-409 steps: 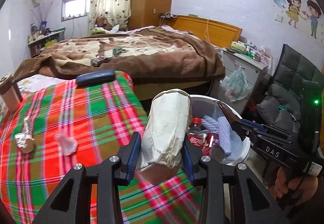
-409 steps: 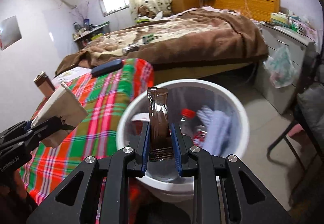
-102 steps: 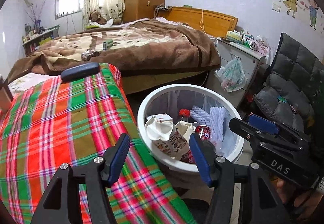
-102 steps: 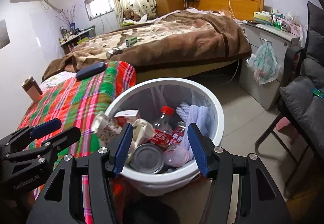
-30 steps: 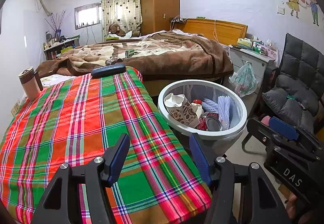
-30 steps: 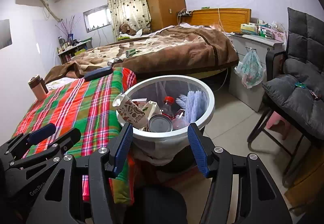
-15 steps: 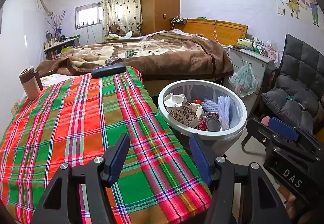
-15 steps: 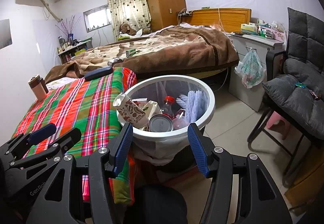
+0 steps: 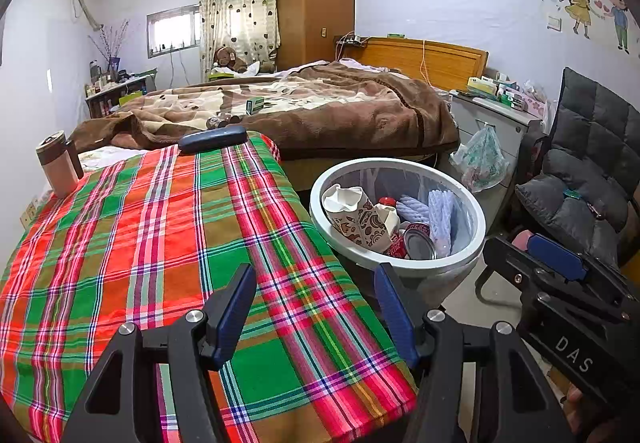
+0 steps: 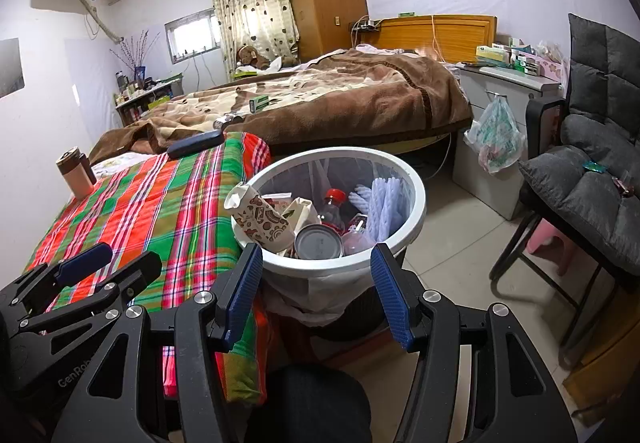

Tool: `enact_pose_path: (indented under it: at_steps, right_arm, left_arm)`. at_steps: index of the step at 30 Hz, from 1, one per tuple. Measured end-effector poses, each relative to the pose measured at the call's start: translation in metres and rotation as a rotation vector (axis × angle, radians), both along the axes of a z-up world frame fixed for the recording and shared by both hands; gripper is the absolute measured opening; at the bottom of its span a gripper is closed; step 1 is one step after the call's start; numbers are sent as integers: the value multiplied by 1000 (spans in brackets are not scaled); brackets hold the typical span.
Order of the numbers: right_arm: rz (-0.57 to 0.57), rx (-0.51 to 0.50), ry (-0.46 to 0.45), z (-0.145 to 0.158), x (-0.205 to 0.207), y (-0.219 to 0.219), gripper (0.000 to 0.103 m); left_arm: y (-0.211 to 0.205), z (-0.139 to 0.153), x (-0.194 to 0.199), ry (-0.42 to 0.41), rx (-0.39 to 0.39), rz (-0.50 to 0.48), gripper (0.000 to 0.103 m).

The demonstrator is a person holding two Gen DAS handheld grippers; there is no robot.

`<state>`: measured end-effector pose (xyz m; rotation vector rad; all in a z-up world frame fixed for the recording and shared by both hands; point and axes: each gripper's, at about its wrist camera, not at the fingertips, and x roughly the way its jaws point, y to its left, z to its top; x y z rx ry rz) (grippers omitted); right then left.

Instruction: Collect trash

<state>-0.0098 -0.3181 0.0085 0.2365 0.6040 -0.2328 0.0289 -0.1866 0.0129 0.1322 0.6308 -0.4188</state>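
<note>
Beside the plaid desk [image 9: 160, 243], the bin [image 10: 416, 203] sits full; both grippers, left [image 9: 316, 313] and right [image 10: 316, 289], hang spread and empty. Best scan the desk for leftover trash.

The room is bright, with daylight from the small window [image 9: 173, 29]. Everything looks sharp. The edges bend round and go dark.

White round trash bin [image 10: 416, 211] stands on the floor beside the plaid-covered table's edge; inside — patterned paper cup [image 10: 260, 221] tilted, tin can [image 10: 319, 241], red-capped bottle [image 10: 334, 199].
</note>
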Motion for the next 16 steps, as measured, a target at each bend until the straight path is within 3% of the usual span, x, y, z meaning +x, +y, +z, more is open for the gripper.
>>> enact_pose_path:
  at_steps: [16]
  right_arm:
    - [0,0,0,0,0,0,58]
  left_arm:
    - [-1,-4,1,9,-2,-4,61]
